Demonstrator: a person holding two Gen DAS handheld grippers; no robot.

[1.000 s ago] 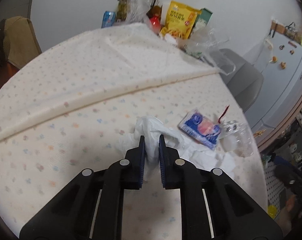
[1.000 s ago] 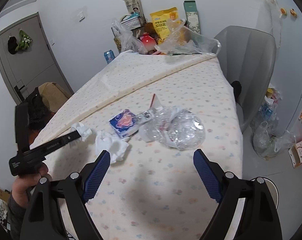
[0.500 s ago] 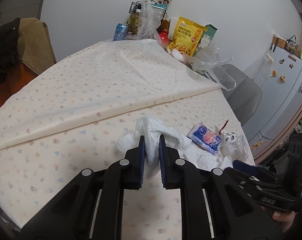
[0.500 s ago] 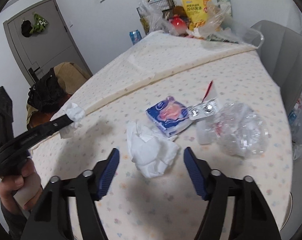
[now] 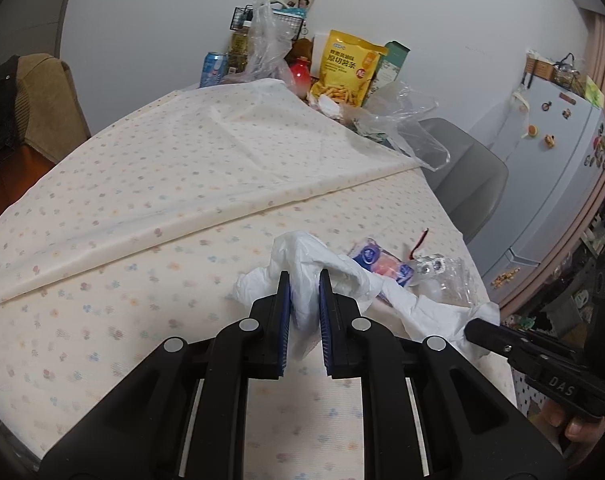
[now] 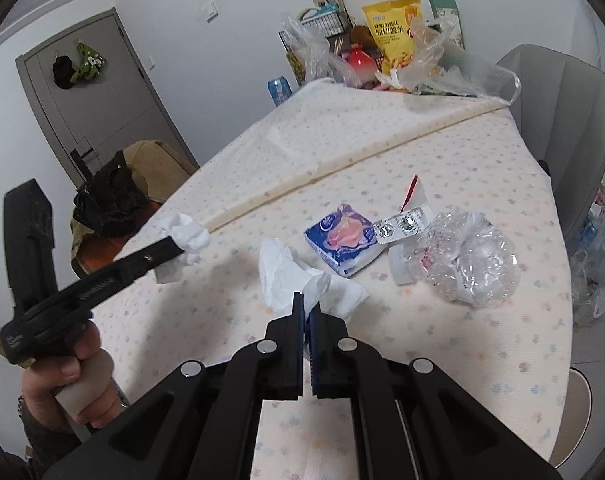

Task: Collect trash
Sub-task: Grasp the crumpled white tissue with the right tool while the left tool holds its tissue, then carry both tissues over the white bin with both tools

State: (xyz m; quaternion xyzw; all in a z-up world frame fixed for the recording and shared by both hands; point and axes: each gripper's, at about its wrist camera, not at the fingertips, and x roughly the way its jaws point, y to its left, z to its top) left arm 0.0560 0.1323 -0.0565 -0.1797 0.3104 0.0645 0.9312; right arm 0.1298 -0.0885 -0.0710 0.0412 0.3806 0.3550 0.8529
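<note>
- The left gripper (image 5: 305,280) pinches a crumpled white tissue (image 5: 302,256) between its blue pads; in the right wrist view this tissue hangs clear above the table's left side.
- The right gripper (image 6: 307,304) has just been closing, and its jaws now stand pressed together on a fold of a second crumpled tissue (image 6: 290,276), which lies on the flowered tablecloth (image 6: 442,360).
- Just beyond that tissue lies a blue tissue packet (image 6: 342,240), touching a silver blister pack (image 6: 402,224) at its right corner.
- A crushed clear plastic bottle (image 6: 466,256) lies to the right of the packet, near the table's right edge.
- A small red-tipped wrapper (image 6: 412,190) lies just behind the blister pack.
- The near part of the table, from the right gripper to the front edge, is bare cloth, as is the wide left stretch in the left wrist view.
- A raised fold of the cloth (image 6: 342,160) runs slantwise across the table behind the trash.
- At the far end stand a yellow snack bag (image 5: 346,68), a drink can (image 5: 213,68) and loose clear plastic bags (image 5: 402,120).
- A grey chair (image 6: 562,120) stands at the right edge, a brown chair (image 6: 158,168) at the left.
</note>
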